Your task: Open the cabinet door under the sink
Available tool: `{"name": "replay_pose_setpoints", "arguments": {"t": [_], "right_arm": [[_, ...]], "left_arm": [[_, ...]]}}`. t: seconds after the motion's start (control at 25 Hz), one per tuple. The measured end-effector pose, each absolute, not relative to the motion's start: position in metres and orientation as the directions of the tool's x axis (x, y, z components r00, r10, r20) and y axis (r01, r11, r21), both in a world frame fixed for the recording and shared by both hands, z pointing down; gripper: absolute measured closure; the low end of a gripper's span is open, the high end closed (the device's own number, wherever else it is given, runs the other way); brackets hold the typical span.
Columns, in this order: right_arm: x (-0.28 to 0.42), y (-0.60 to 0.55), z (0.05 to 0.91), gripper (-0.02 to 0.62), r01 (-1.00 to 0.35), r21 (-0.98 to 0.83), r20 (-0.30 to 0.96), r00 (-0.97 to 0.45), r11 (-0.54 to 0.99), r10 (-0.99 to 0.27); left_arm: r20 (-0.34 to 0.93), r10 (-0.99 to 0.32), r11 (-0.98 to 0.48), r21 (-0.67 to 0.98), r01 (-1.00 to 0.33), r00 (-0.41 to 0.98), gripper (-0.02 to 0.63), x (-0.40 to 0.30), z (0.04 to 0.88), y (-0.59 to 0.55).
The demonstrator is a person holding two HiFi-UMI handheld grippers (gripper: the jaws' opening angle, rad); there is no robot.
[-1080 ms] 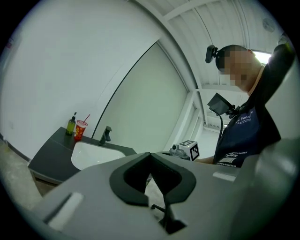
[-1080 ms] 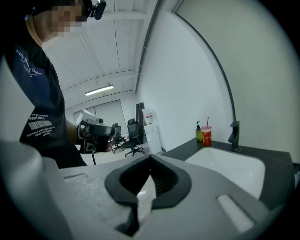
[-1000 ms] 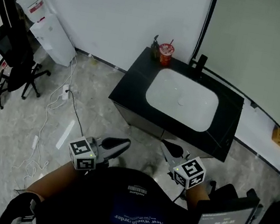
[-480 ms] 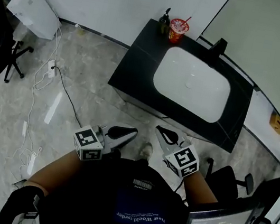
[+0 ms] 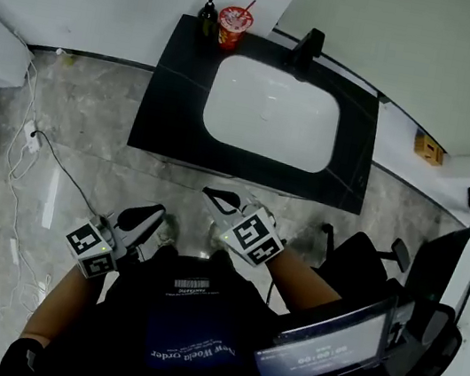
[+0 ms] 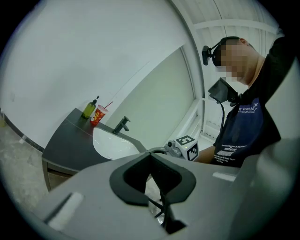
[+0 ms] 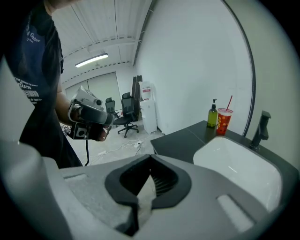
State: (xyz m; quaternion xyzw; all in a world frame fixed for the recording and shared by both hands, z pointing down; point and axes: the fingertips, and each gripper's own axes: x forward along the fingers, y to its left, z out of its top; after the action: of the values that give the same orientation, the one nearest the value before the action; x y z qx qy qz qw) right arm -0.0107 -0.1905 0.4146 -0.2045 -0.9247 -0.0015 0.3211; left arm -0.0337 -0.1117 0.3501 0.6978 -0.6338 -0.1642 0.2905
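The black vanity top (image 5: 174,100) with its white sink (image 5: 271,112) fills the upper middle of the head view. Its overhang hides the cabinet door there. In the left gripper view a strip of brown cabinet front (image 6: 55,179) shows below the counter (image 6: 70,145). My right gripper (image 5: 209,192) is shut and empty, its tips just short of the counter's front edge. My left gripper (image 5: 157,211) is lower and to the left over the floor, also shut with nothing held. Each gripper view shows closed jaws: left gripper (image 6: 150,153), right gripper (image 7: 150,158).
A faucet (image 5: 307,47), a red cup with a straw (image 5: 234,25) and a soap bottle (image 5: 210,12) stand at the back of the counter. A black office chair (image 5: 433,290) and a screen (image 5: 323,351) are at my right. Cables (image 5: 35,147) trail on the floor at left.
The vanity now sits higher and further left in the head view. Both grippers have sunk. The right one has moved left toward the counter's front edge; the left one has dropped to the lower left.
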Motion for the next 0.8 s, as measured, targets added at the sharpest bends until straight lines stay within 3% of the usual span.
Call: {"name": "replay_pose_setpoints", "arguments": {"t": [0.32, 0.8], "right_arm": [[0.009, -0.211, 0.437, 0.594, 0.429, -0.098, 0.628, -0.674, 0.898, 0.390], [0.030, -0.234, 0.497, 0.588, 0.571, 0.040, 0.655, -0.635, 0.820, 0.410]], "left_arm": [[0.167, -0.976, -0.006, 0.620, -0.785, 0.139, 0.606, -0.002, 0.358, -0.141], [0.184, -0.983, 0.122, 0.616, -0.778, -0.008, 0.607, 0.034, 0.411, -0.173]]}}
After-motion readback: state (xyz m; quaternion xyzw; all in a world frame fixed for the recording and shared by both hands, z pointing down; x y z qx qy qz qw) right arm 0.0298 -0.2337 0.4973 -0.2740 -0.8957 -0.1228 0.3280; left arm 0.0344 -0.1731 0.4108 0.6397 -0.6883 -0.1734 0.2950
